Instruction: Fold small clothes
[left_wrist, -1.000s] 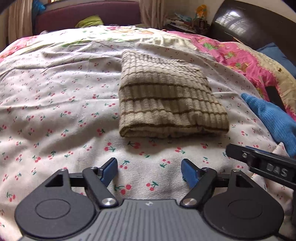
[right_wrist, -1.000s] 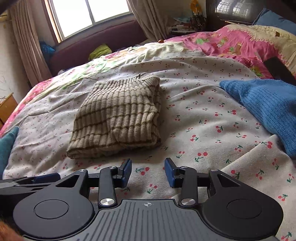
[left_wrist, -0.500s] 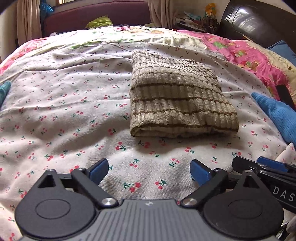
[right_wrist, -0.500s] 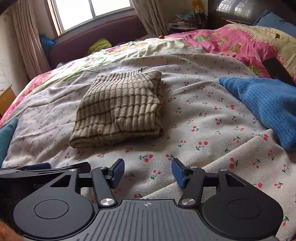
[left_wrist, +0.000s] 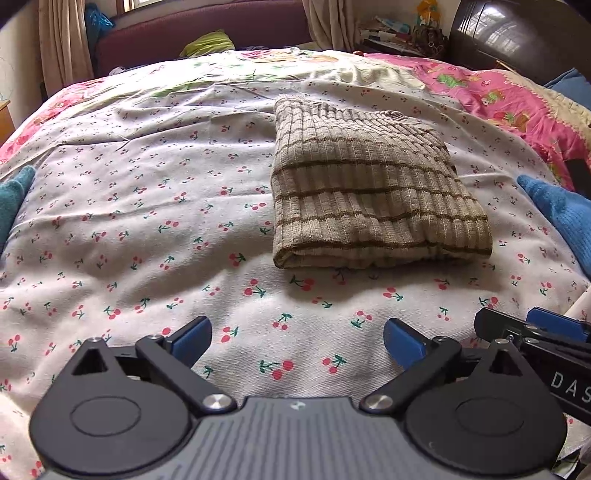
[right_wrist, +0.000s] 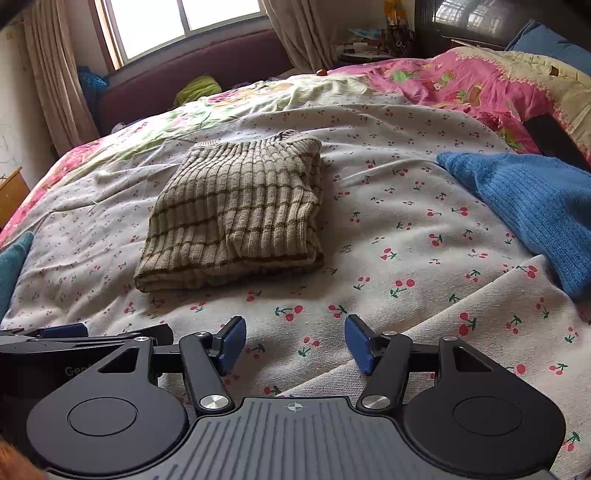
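A beige ribbed sweater with brown stripes (left_wrist: 369, 199) lies folded into a neat rectangle on the cherry-print bed sheet (left_wrist: 147, 221). My left gripper (left_wrist: 297, 332) hovers over the sheet just short of its near edge, jaws wide open and empty. In the right wrist view the same folded sweater (right_wrist: 240, 214) sits ahead and to the left of my right gripper (right_wrist: 295, 334), which is open with only sheet between its blue pads. Each gripper shows at the edge of the other's view: the right gripper (left_wrist: 535, 332) and the left gripper (right_wrist: 74, 332).
A blue knit sweater (right_wrist: 535, 206) lies unfolded at the right. A teal garment (left_wrist: 11, 195) pokes in at the left edge. A pink floral quilt (right_wrist: 480, 85) and pillows lie at the head end. A maroon sofa (right_wrist: 192, 74) and a window stand beyond the bed.
Both grippers' jaws have spread wider. The left view has swung a little, so the folded sweater now sits further right in it. The sweater itself has not moved.
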